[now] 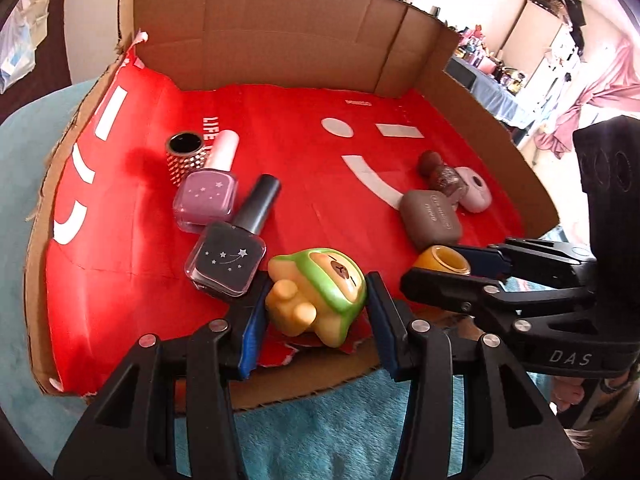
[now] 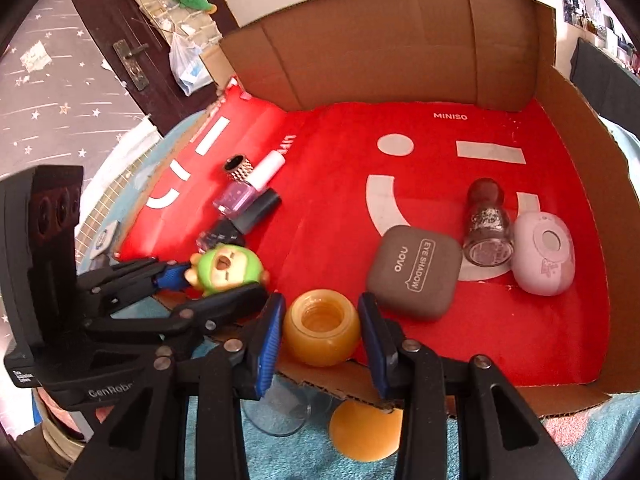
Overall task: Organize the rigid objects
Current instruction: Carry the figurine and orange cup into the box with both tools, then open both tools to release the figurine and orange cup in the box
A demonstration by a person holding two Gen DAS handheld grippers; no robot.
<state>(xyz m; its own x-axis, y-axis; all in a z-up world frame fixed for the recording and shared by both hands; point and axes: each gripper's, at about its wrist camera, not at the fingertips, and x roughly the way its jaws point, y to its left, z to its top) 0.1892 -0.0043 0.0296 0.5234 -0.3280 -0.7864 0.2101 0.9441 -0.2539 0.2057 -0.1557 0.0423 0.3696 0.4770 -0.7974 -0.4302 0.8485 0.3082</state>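
A shallow cardboard tray [image 1: 280, 40] [image 2: 580, 92] has a red liner. My left gripper [image 1: 316, 296] [image 2: 216, 280] is shut on a green-hooded bear figurine [image 1: 320, 292] [image 2: 224, 266] at the tray's near edge. My right gripper [image 2: 320, 312] [image 1: 440, 268] is shut on an open amber jar [image 2: 320, 328] [image 1: 442, 260] just right of it, also at the near edge. On the liner's left lie a purple polish bottle [image 1: 208, 196], a black polish bottle [image 1: 228, 258] and a studded ring [image 1: 184, 156]. On the right lie a brown eye shadow case [image 2: 414, 270], a glitter polish bottle [image 2: 486, 224] and a lilac oval case [image 2: 544, 254].
The tray rests on a teal fuzzy blanket [image 1: 340, 440]. Below the tray's front edge lie an orange round lid [image 2: 366, 430] and a clear glass piece [image 2: 276, 412]. The tray's back wall and right wall stand up high. A dark door [image 2: 132, 60] is behind on the left.
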